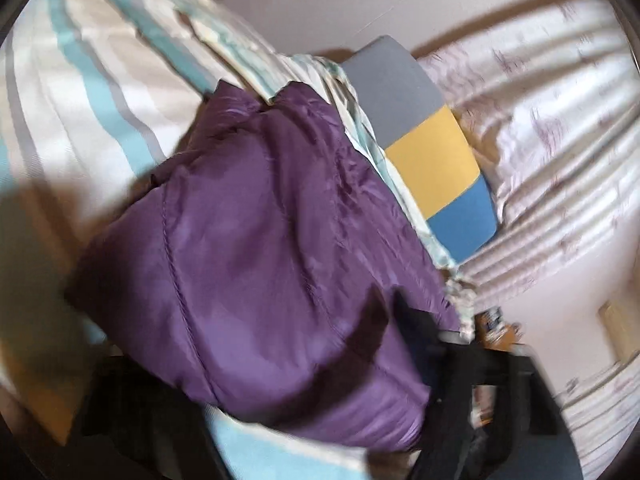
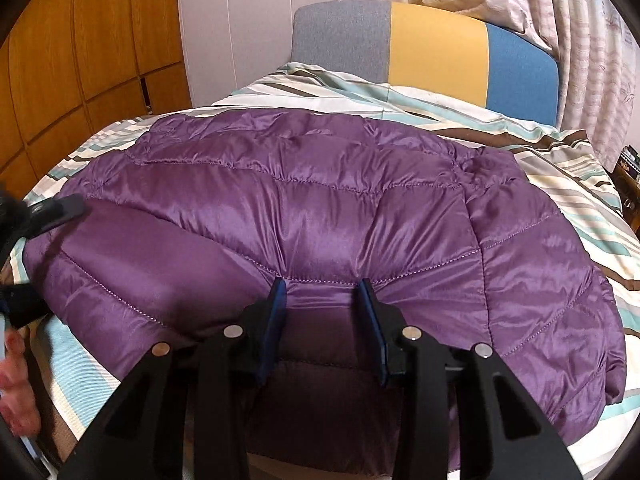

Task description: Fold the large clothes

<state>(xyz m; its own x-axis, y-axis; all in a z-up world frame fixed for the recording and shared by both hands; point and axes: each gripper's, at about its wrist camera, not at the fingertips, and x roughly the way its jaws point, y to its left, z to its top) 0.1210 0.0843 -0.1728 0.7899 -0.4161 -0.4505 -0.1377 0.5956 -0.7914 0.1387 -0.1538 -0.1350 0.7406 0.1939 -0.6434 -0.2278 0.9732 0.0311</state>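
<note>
A purple quilted down jacket lies folded on a striped bedspread. My right gripper is open, its two blue-padded fingertips pressed down on the jacket's near part with a fold of fabric between them. In the blurred left wrist view the jacket fills the middle. My left gripper's fingers are not clear there; a dark blurred shape at the lower right is the right gripper. The left gripper shows at the left edge of the right wrist view, over the jacket's left end; its jaw state is unclear.
A headboard with grey, yellow and blue panels stands behind the bed. Pale patterned curtains hang at the right. Wooden cabinet doors are at the left. A hand shows at the lower left.
</note>
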